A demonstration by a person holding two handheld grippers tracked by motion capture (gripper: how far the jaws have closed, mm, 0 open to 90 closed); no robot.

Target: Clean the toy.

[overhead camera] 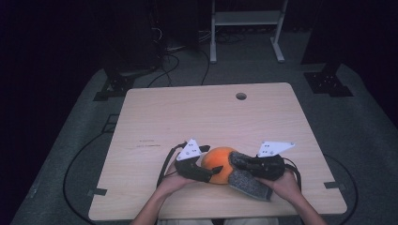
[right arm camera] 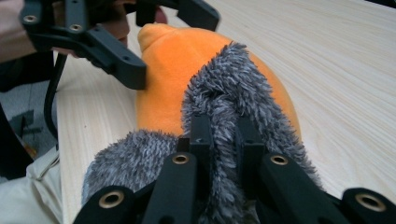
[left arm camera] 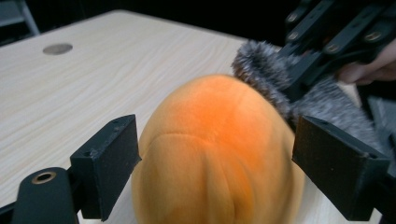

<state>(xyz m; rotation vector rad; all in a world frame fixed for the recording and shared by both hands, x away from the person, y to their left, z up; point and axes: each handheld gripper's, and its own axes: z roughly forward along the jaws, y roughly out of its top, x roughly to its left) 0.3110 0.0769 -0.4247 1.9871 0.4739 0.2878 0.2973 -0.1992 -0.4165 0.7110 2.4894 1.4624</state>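
Two hand-held grippers engaged: your right clamps the grey fur, your left stands wide around the orange plush; close left next.

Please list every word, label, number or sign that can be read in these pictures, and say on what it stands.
No text can be read in any view.
On the table in the high view there is one faint line of dark print, too small and blurred to read.
The orange plush toy and the grey fuzzy cloth show no label.
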